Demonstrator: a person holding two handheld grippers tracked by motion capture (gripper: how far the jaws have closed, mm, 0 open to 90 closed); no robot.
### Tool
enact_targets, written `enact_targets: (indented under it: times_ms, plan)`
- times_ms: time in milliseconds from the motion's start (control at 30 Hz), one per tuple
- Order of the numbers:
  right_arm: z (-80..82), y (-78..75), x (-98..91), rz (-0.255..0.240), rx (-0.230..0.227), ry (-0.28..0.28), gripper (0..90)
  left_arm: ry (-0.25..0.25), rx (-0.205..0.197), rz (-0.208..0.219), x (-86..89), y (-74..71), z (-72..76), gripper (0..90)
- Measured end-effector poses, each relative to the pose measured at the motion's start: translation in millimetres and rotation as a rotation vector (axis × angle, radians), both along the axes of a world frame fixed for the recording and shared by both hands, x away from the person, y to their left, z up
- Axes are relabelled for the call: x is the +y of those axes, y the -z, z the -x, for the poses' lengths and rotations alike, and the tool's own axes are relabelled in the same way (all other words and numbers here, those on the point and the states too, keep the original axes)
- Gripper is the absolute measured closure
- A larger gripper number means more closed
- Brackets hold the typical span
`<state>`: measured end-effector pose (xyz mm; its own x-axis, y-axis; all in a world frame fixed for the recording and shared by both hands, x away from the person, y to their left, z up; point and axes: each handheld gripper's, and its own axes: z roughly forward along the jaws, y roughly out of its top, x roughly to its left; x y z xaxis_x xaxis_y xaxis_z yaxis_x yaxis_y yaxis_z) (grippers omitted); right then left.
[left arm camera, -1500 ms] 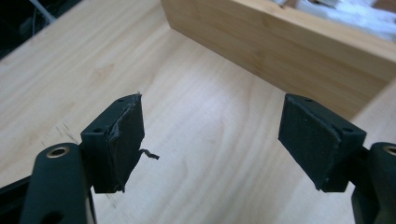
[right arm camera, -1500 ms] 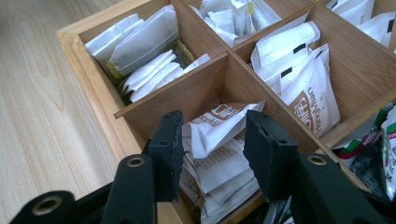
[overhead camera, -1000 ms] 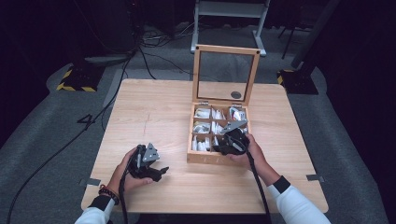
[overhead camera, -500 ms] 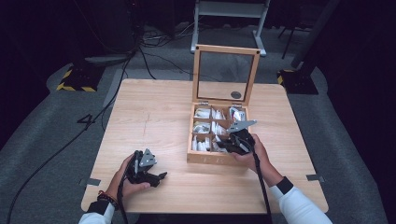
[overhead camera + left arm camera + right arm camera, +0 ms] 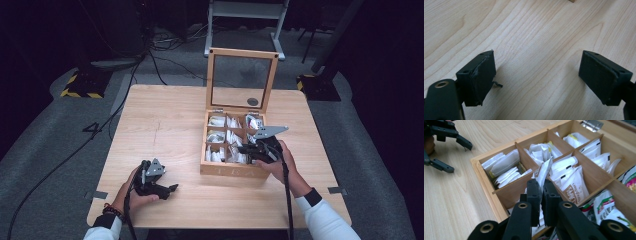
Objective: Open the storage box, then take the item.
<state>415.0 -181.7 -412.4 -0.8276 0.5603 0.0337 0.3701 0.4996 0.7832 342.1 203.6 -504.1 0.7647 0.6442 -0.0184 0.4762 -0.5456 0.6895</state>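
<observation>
Jaws of the right gripper (image 5: 541, 192) are pinching a white sachet (image 5: 543, 171) over the near compartments of the wooden box (image 5: 235, 170), whose glass lid (image 5: 242, 80) is standing upright. The left gripper (image 5: 536, 75) is resting spread wide over bare table (image 5: 170, 125), well apart from the box, gripping nothing.

A brown sachet (image 5: 574, 188) carries small lettering (too blurred to read).

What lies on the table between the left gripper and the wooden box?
Nothing: in the high view, bare table separates the left gripper from the wooden box. The left gripper view shows wood grain between its open jaws.
</observation>
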Motion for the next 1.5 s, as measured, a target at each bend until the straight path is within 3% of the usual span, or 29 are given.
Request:
enact_targets:
  times_ms: [667,1500]
  plan:
    - [7.8,-21.4,-22.5,-0.068,-0.083,-0.046,86.2,0.003,-0.001,-0.002,0.2,-0.1,-0.4,14.5]
    - [53.0,-37.4,-43.2,-0.107,-0.124,-0.133,86.2,0.001,0.000,-0.002,-0.3,-0.1,-0.8,14.5]
